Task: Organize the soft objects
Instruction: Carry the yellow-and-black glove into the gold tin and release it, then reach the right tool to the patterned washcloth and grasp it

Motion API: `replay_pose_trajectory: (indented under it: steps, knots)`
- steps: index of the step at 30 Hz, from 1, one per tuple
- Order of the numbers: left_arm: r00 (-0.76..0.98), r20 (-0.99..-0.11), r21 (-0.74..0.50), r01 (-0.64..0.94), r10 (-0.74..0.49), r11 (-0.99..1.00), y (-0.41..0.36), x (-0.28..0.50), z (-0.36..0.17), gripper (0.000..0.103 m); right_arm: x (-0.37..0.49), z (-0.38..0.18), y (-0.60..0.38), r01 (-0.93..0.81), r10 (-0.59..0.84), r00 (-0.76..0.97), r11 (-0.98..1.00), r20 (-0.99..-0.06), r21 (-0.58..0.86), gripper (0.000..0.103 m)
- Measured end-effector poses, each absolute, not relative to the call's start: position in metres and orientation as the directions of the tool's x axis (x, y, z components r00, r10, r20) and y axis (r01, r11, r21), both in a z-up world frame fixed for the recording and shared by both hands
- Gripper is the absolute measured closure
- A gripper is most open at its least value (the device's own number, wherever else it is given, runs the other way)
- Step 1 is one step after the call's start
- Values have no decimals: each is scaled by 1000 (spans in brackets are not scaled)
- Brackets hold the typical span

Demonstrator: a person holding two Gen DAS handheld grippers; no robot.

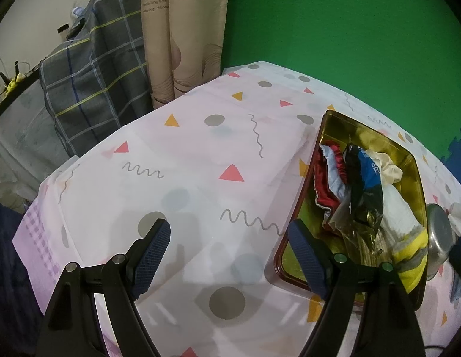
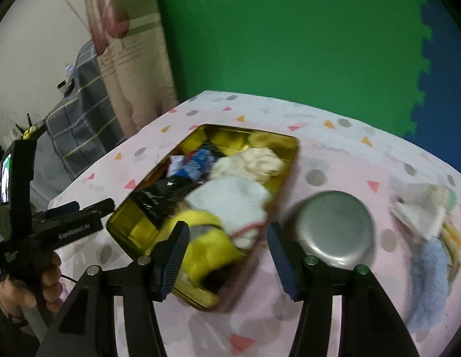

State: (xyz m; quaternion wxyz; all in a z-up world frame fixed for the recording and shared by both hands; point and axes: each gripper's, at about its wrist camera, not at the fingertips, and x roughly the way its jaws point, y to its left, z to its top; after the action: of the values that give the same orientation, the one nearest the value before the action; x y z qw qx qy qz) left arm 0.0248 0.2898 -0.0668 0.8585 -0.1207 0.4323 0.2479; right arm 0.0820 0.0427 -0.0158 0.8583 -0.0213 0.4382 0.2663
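A gold metal tin (image 1: pixel 325 125) (image 2: pixel 132 223) lies on the table and holds several soft items: a yellow and white sock (image 2: pixel 206 238), a cream cloth (image 2: pixel 254 160), red and white fabric (image 1: pixel 325 175) and dark plastic bags (image 1: pixel 361 190). My left gripper (image 1: pixel 229 255) is open and empty above bare tablecloth, left of the tin. My right gripper (image 2: pixel 227 255) is open and empty, low over the tin's near right corner. A pile of small towels, white, yellow and light blue (image 2: pixel 429 238), lies at the right.
A round steel bowl (image 2: pixel 334 226) (image 1: pixel 438 238) sits upside down between the tin and the towels. The table has a pink patterned cloth (image 1: pixel 200 148). A green foam wall stands behind. A plaid-covered bed and curtain are at the left.
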Motion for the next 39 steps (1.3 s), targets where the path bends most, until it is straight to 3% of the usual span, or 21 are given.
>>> replay_pose_trajectory:
  steps: [10, 17, 32, 39]
  knots:
    - [515, -788, 48, -495, 338, 868, 278, 27, -65, 24, 106, -10, -93, -219, 221, 590, 970, -777, 109, 47]
    - [548, -759, 68, -470, 352, 880, 266, 26, -57, 24, 136, -30, -160, -97, 92, 577, 994, -811, 43, 47]
    - [636, -722, 156, -232, 271, 960, 194, 32, -46, 21, 178, -93, -189, -102, 115, 491, 992, -863, 75, 45]
    - [650, -743, 115, -114, 162, 987, 147, 35, -41, 21, 165, -88, -193, -113, 121, 511, 991, -851, 73, 64]
